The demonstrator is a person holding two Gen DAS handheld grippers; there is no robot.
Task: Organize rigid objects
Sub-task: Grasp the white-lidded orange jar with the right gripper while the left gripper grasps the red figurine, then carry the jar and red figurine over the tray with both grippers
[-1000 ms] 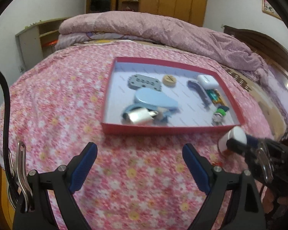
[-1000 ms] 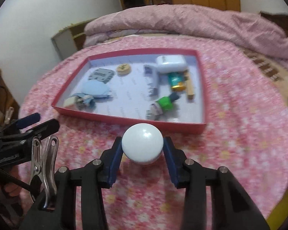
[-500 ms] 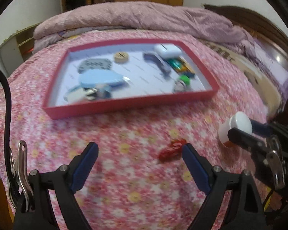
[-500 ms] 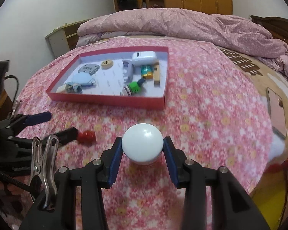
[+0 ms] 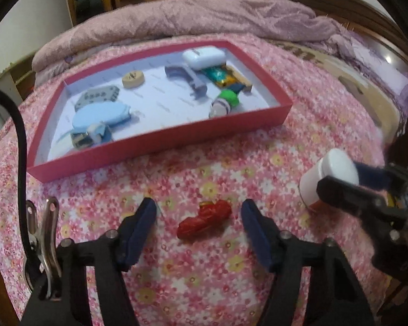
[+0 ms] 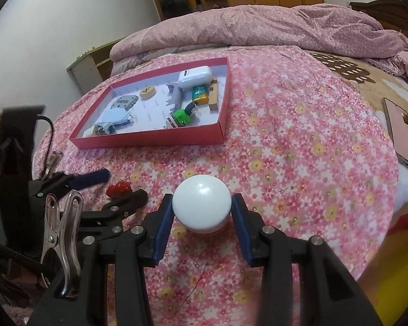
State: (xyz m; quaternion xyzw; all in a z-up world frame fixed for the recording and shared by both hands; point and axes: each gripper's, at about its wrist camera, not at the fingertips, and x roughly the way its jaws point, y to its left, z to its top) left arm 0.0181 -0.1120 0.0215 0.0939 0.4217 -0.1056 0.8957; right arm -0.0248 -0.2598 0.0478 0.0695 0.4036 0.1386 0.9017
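Observation:
A small red toy (image 5: 204, 218) lies on the flowered bedspread, between the blue pads of my left gripper (image 5: 200, 218). The jaws are closing but both pads still stand clear of the toy. From the right wrist view the same red toy (image 6: 119, 188) shows between the left gripper (image 6: 117, 184). My right gripper (image 6: 203, 217) is shut on a white round-capped jar (image 6: 202, 206), also seen as the jar (image 5: 329, 176) at the right of the left wrist view. A red-walled tray (image 5: 160, 141) with several small objects sits farther back on the bed.
In the tray lie a white case (image 5: 204, 57), a green-capped piece (image 5: 227, 100), a pale blue object (image 5: 100, 114) and a round wooden disc (image 5: 133, 79). A phone (image 6: 401, 133) rests at the bed's right side. A folded pink quilt (image 6: 258, 30) lies behind the tray.
The left gripper moved down over the red toy and its jaws narrowed around it. The right gripper drifted away from the tray, still holding the white jar.

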